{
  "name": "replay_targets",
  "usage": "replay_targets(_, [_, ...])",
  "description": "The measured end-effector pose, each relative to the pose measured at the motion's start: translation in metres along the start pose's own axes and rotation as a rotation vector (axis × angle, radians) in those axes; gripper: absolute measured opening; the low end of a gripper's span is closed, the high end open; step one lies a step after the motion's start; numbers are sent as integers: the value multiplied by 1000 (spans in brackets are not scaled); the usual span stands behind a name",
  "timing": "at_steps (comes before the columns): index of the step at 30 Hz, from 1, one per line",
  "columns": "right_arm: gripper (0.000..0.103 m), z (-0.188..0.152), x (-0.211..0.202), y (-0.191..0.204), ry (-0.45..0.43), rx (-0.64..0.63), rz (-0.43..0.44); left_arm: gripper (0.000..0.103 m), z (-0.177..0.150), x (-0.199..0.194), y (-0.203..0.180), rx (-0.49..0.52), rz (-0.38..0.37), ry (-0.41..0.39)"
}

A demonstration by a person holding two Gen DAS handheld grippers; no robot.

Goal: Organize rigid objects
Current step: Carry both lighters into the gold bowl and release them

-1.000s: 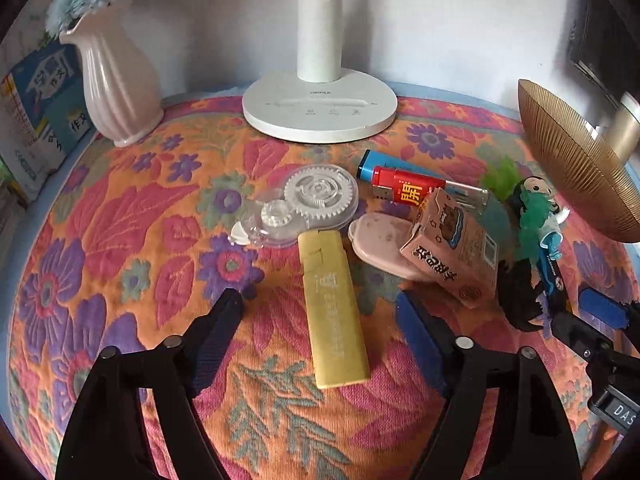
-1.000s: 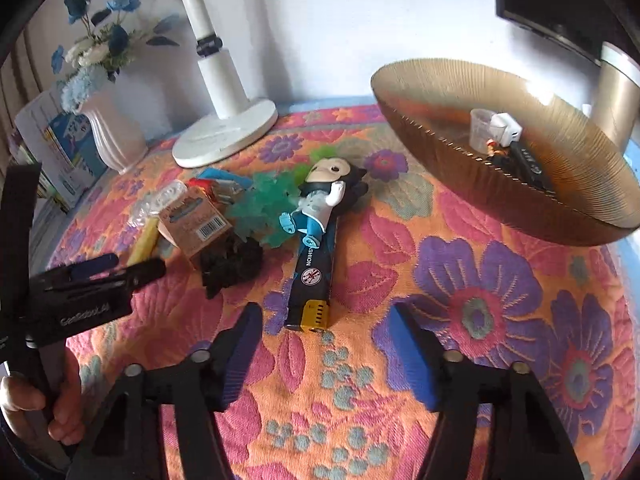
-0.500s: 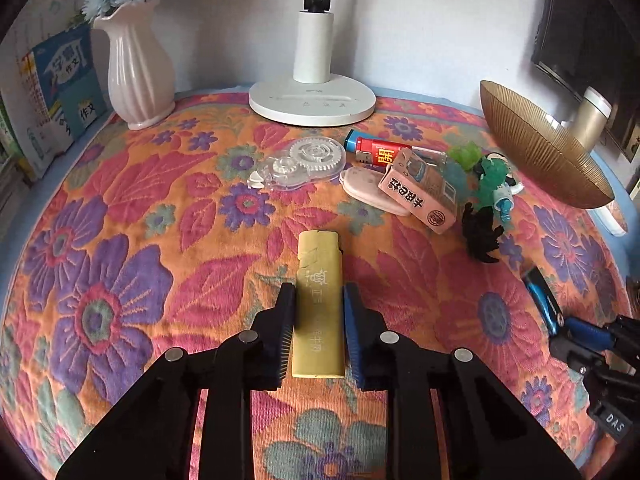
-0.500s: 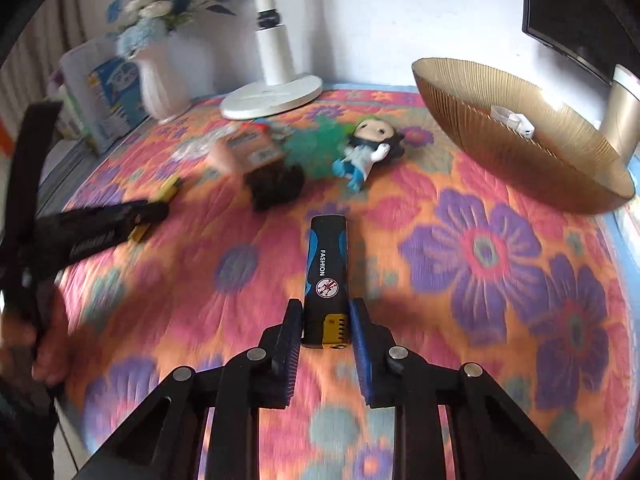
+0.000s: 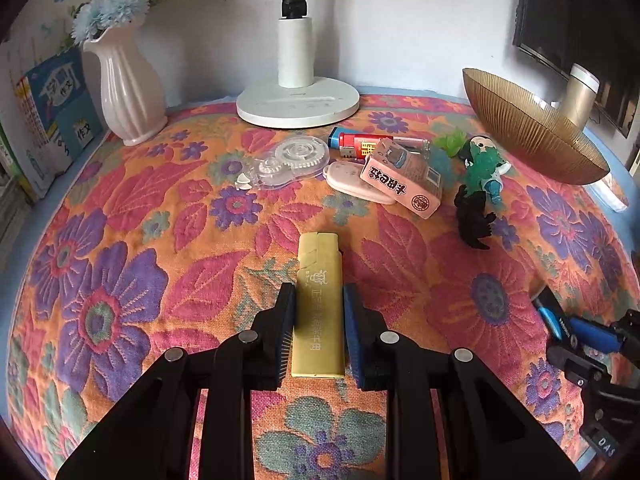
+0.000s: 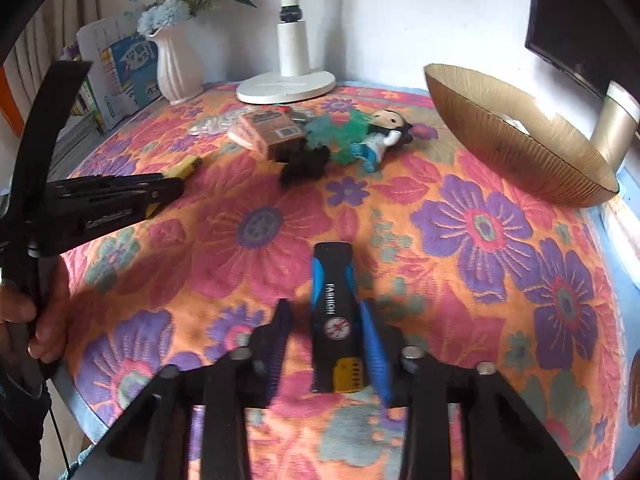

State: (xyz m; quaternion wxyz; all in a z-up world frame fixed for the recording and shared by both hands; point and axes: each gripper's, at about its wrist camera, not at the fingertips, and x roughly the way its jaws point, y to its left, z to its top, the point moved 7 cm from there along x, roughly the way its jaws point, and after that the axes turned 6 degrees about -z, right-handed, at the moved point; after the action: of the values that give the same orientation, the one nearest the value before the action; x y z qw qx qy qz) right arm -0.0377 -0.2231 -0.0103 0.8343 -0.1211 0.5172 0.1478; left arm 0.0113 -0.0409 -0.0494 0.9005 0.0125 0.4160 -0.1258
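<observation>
**Both grippers clamped on lighters, ready to carry them to the bowl**

The gold bowl (image 6: 516,140) is the landmark here, sitting at the far right corner of a table draped in a flowered cloth (image 5: 120,272). To its left, well apart, stands a white lamp base (image 5: 298,104), and further left a pink vase (image 5: 128,92). Between lamp and bowl lies a small heap: a pink box (image 5: 400,180), a doll (image 6: 380,136), a tape dispenser (image 5: 288,160) and a red lighter (image 5: 360,146).

Nearer the viewer than the bowl, the left gripper (image 5: 319,320) is clenched on a yellow lighter (image 5: 319,300), its pads pressing both long sides. The right gripper (image 6: 324,344) grasps a black and blue lighter (image 6: 334,316); the picture is blurred and the lighter sits against the right pad, yet the jaws read as closed on it.

To do this step well, I judge each lighter should be lifted clear of the cloth before travelling, kept above the bowl's rim, and released low inside. Going one hand at a time would avoid a clash over the bowl.

Compared with a second ago, both grippers, then spread wide around their lighters, have closed. Both lighters now sit further from the heap and the bowl than before.
</observation>
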Motion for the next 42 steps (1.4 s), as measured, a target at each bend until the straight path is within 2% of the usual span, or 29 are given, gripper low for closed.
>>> replay_targets(5, [22,-1,-14,21,-24,23,145,21,-1,-3,-3,19,20,-11])
replay_targets(9, [22,19,-44,-2,-104,117,207,21,4,-14,-5,-2,22,-38])
replay_targets(13, [22,43,-74,-58,-198,231,153,21,33,-41,-25,-16,-35,-117])
replay_targets(18, [22,76,-92,-150,-253,399,42,21,98,-61,-92,62,-166,-182])
replay_targets(23, [22,102,-81,-218,-202,546,-34,21,150,-41,-165,97,-303,-151])
replay_targets(27, [22,113,-63,-240,-151,560,-68,21,163,-4,-207,139,-320,-84])
replay_targets(30, [22,115,-42,-250,-104,594,-81,21,162,21,-221,130,-318,-34])
replay_targets(32, [24,113,-29,-259,-80,627,-88,42,161,30,-222,113,-320,-16])
replay_targets(34, [27,105,-21,-266,-47,648,-95,42,159,25,-213,108,-318,-38])
replay_targets(37, [27,97,-29,-263,-66,639,-95,43,155,6,-189,119,-287,-72])
replay_targets(39, [27,97,-38,-253,-74,610,-110,44,153,-10,-167,98,-277,-99])
replay_targets(42, [30,105,-52,-223,-111,562,-64,45,147,-35,-129,45,-248,-136])
